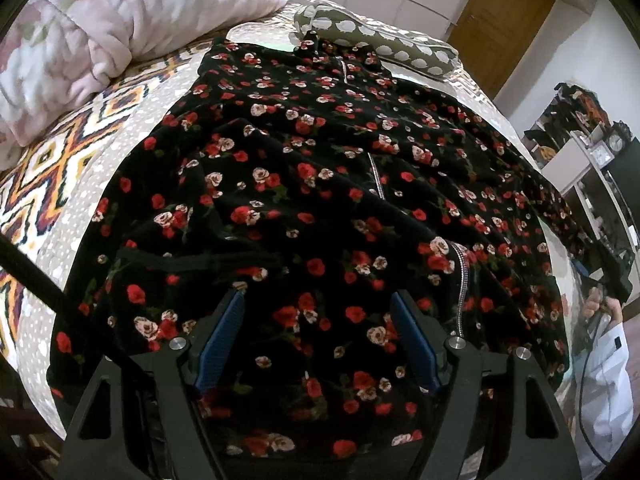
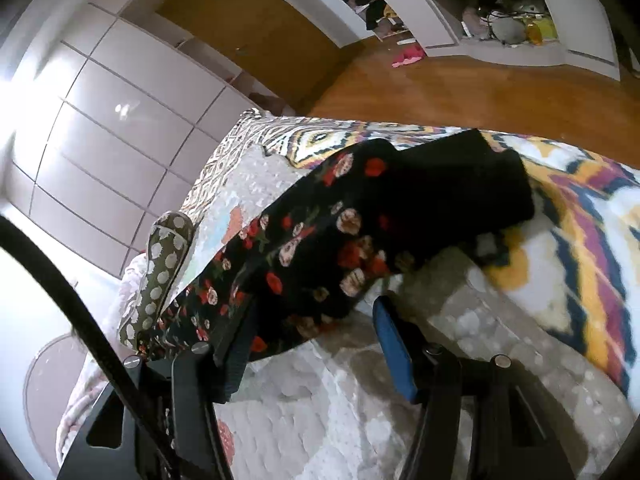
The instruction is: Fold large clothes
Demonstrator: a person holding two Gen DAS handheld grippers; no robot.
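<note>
A black garment (image 1: 320, 184) with red and cream roses and a silver zipper (image 1: 462, 280) lies spread on the bed. My left gripper (image 1: 318, 294) hovers open over its near hem, the blue pads (image 1: 224, 340) wide apart with only flat fabric below them. In the right wrist view the garment's sleeve (image 2: 320, 240) stretches across the bed and ends in a plain black cuff (image 2: 480, 184). My right gripper (image 2: 316, 304) stands open at the sleeve's lower edge. Fabric drapes over its left fingertip, and its right pad (image 2: 394, 352) is clear of the cloth.
The patterned bedspread (image 1: 60, 168) covers the bed. A pink quilt (image 1: 100, 28) and a polka-dot pillow (image 1: 384, 40) lie at its far end. A hand in a white sleeve (image 1: 600, 360) shows at the right. Wooden floor (image 2: 480, 92) and shelves (image 2: 500, 12) lie beyond the bed.
</note>
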